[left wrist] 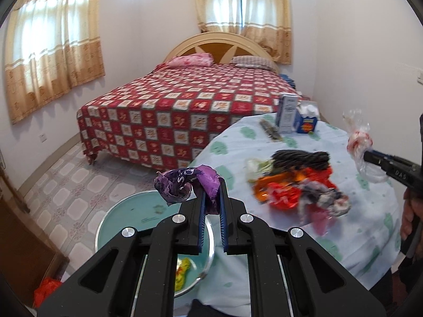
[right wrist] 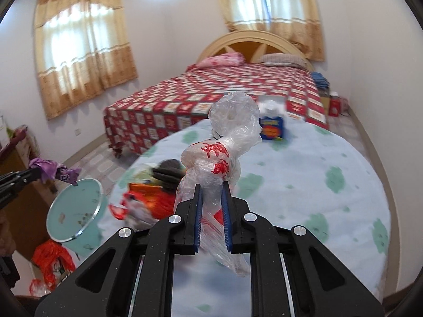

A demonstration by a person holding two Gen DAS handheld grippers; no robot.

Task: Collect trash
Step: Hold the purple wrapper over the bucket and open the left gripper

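Purple wrapper [left wrist: 185,185] clamped in left claw [left wrist: 211,198]; clear bag [right wrist: 222,153], red print unreadable, clamped in right claw [right wrist: 212,198].

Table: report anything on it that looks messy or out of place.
A heap of crumpled wrappers, orange, red and dark, lies loose on the tablecloth instead of in the bin beside it. The two cartons at the far edge stand upright.

black left gripper [left wrist: 212,200] and right gripper [right wrist: 212,200]: blue ribbed fingers [left wrist: 202,219], silver screws.

Checked bed [left wrist: 185,105] behind — cartons [left wrist: 286,117] on table [left wrist: 370,211].
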